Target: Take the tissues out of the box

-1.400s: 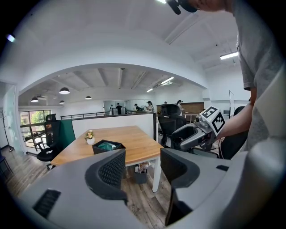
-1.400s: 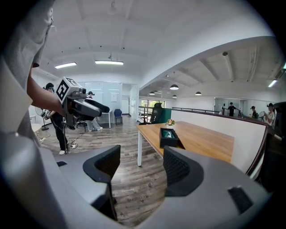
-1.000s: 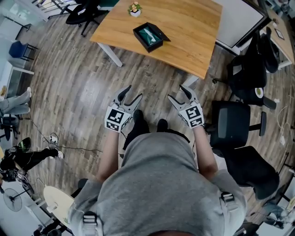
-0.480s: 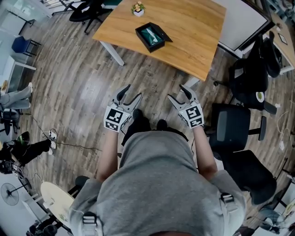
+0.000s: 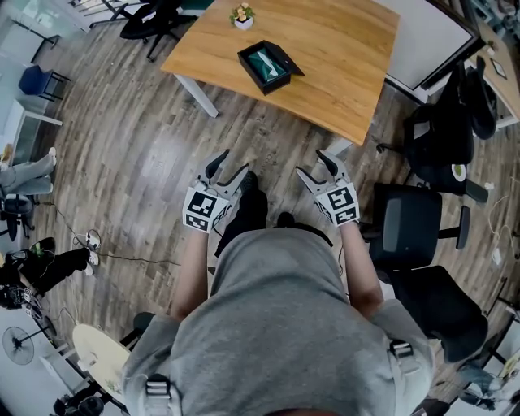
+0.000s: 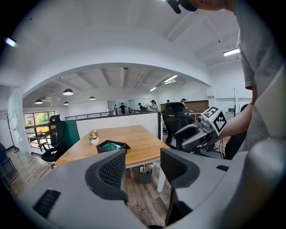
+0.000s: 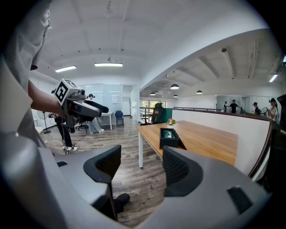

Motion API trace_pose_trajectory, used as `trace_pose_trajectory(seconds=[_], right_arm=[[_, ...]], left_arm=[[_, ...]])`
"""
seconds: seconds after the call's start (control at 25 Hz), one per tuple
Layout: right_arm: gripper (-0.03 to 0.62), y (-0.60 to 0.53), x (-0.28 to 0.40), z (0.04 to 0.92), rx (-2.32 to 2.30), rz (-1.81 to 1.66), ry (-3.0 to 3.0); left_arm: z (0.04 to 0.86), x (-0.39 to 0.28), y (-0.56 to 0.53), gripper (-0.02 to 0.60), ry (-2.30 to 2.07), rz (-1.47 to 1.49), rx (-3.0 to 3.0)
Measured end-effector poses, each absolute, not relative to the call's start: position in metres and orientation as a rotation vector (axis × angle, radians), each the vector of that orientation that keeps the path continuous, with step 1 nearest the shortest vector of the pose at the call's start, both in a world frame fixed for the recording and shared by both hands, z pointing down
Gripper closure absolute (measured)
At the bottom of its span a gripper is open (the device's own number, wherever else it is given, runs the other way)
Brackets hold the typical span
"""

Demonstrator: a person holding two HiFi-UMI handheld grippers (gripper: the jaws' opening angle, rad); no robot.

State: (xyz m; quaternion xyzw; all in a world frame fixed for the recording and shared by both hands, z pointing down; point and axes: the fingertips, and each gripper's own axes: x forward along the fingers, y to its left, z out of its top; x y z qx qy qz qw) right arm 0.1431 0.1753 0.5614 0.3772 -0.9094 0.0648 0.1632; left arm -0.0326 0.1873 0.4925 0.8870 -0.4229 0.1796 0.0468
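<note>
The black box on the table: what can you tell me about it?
The black box is low and rectangular, open at the top, with something teal and pale inside, probably tissues. It lies at an angle on the wooden table, near a small potted plant. Nothing else touches it.

At twelve o'clock the table (image 5: 341, 49) runs off the top edge; the box (image 5: 251, 71) holds something teal, perhaps tissues (image 5: 266, 62), too small to tell.
</note>
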Motion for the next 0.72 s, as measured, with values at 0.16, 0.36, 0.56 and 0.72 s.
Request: trace_pose_trajectory(seconds=[0.16, 0.36, 0.56, 0.72], right_arm=[[0.296, 0.166, 0.135, 0.556, 1.080, 0.188, -2.593], [0.299, 0.150, 0.127, 0.564, 1.087, 0.204, -2.572], [0.299, 0.121, 0.111, 0.566, 1.099, 0.216, -2.550], [0.301, 0.091, 0.094, 0.562, 1.115, 0.208, -2.535]], left_arm=[[0.489, -0.041, 0.171, 0.333, -1.292, 0.537, 2.713], [0.494, -0.045, 0.153, 0.333, -1.252, 0.526, 2.720], [0.497, -0.062, 0.122, 0.334, -1.222, 0.523, 2.721], [0.491, -0.082, 0.085, 0.333, -1.217, 0.504, 2.737]])
